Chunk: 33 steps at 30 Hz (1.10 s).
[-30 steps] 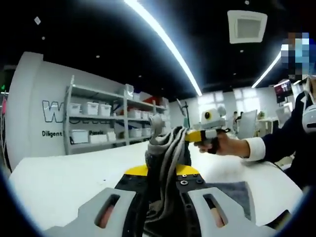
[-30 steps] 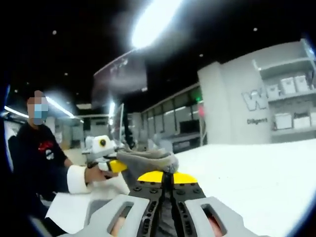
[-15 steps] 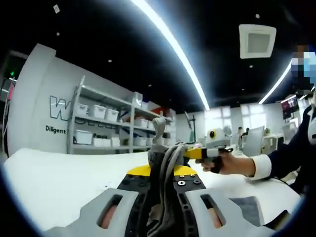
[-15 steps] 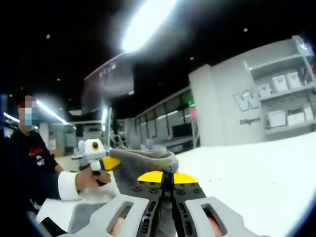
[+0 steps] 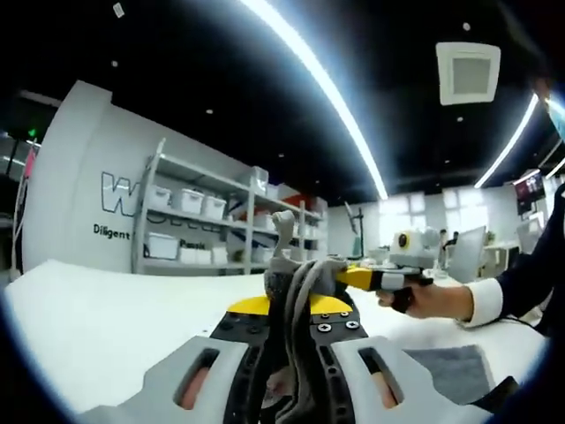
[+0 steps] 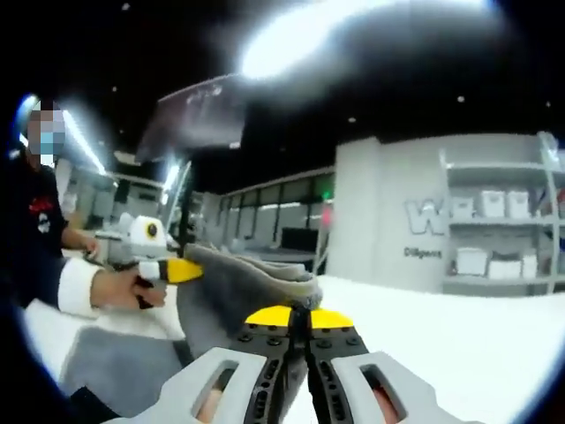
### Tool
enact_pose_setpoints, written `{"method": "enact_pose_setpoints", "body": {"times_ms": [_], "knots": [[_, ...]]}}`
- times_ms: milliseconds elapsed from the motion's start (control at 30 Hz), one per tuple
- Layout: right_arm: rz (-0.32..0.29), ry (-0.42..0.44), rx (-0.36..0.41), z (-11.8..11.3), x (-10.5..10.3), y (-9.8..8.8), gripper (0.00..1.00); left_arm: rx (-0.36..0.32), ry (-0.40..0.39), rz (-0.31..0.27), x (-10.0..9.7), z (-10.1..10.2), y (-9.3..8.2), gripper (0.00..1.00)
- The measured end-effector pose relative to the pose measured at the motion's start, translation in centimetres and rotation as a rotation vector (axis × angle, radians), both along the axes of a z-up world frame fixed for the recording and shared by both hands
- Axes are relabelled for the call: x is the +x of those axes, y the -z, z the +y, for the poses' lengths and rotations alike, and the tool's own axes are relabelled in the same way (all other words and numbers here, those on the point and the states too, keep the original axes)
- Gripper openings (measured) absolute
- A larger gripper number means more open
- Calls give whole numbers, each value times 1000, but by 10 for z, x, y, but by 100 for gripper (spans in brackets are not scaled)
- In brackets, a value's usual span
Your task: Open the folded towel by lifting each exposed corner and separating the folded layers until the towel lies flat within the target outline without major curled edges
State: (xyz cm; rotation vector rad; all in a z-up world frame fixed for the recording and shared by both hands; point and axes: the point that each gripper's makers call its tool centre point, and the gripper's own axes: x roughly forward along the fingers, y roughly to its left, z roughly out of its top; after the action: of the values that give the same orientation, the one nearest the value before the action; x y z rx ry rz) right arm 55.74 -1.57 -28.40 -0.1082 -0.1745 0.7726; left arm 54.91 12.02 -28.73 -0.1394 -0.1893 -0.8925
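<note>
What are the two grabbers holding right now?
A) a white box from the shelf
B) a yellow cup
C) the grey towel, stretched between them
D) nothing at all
C: in the right gripper view the grey towel runs from the right gripper across to the left gripper, and in the left gripper view towel folds are bunched between the left gripper's shut jaws.

Ahead of me at the left of the left gripper view stands a metal shelving rack [image 5: 203, 225] stacked with white storage bins [image 5: 187, 201], against a grey wall bearing white lettering [image 5: 115, 196]. A long ceiling light strip [image 5: 318, 79] runs overhead, a square vent [image 5: 466, 72] at upper right. The white tabletop [image 5: 97, 327] spreads across the lower left.
</note>
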Motion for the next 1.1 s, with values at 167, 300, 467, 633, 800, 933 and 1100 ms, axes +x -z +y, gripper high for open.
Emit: {"method": "enact_pose_setpoints", "body": {"times_ms": [167,300,467,633,800,933,1100], "knots": [[-81,87,-99,-4,9,6,0,-3,-33,-8,9,-1,2,11],[-173,213,-262,-4,18,13,0,68,-89,-35,17,-8,6,10],[-191,238,-296,-4,26,20,0,96,-144,-4,27,-5,15,10],[-189,245,-312,-5,33,28,0,137,-182,-14,34,-5,21,10],[-170,266,-349,-8,41,39,0,223,-233,-48,43,-10,29,11],[-148,283,-385,-9,49,48,0,273,-268,-43,50,-11,36,11],[-140,304,-450,-7,58,59,0,386,-318,-58,57,-10,49,11]]}}
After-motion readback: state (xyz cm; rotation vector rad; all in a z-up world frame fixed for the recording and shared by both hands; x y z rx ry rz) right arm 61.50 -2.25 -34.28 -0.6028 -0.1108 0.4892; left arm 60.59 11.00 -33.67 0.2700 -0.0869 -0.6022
